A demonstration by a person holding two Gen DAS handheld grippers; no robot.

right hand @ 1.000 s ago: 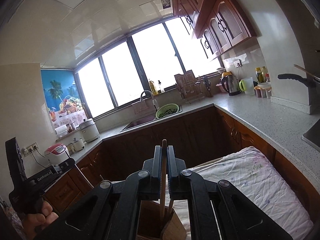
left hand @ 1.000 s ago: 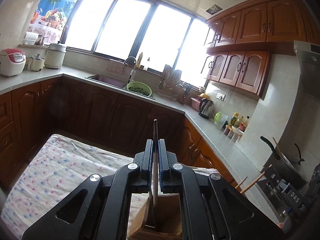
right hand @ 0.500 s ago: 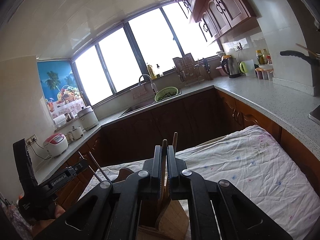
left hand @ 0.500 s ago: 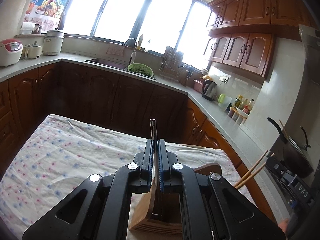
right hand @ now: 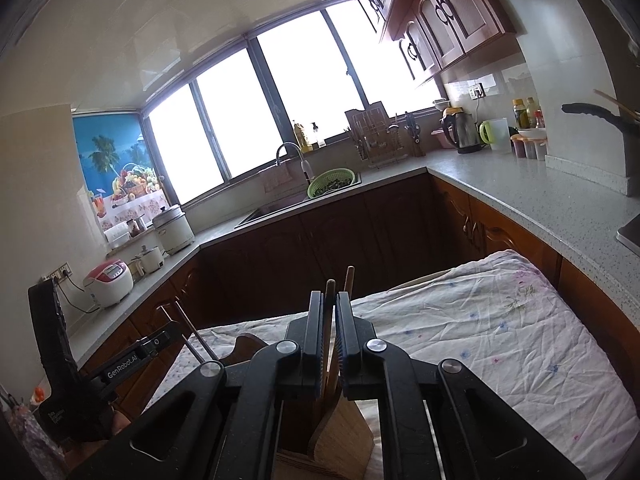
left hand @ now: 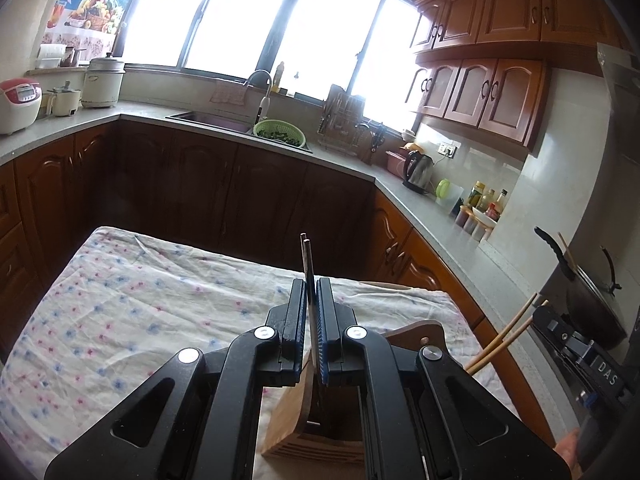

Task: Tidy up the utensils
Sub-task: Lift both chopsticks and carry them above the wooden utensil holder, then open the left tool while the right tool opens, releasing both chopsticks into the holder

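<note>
In a home kitchen, two hand-held grippers hover over a wooden holder point(left hand: 348, 412) standing on a table spread with a flowered cloth point(left hand: 132, 308). The left gripper point(left hand: 312, 312) is clamped on a pair of dark chopsticks point(left hand: 306, 264) — their long axis runs close to upright, tips pointing up and leaning slightly left past the jaws, lower ends going down into a compartment of the holder. Which compartment they enter is hidden by the gripper's body.

The right gripper point(right hand: 330, 320) has its jaws opening around a pair of brown wooden chopsticks point(right hand: 329, 292); the sticks stand between the pads, near vertical, tops pointing up toward the window and one leaning a little to the right of the other. Their lower ends reach down into the holder point(right hand: 340, 432) beside a curved divider. From the left gripper's camera these same light sticks point(left hand: 504, 340) show at the right, slanting up and to the right.

From the right gripper's camera, the left gripper point(right hand: 176, 332) sits at the left edge with its dark pair point(right hand: 192, 336) angled up and to the left. A green strainer point(right hand: 332, 182) rests at the sink beyond.
</note>
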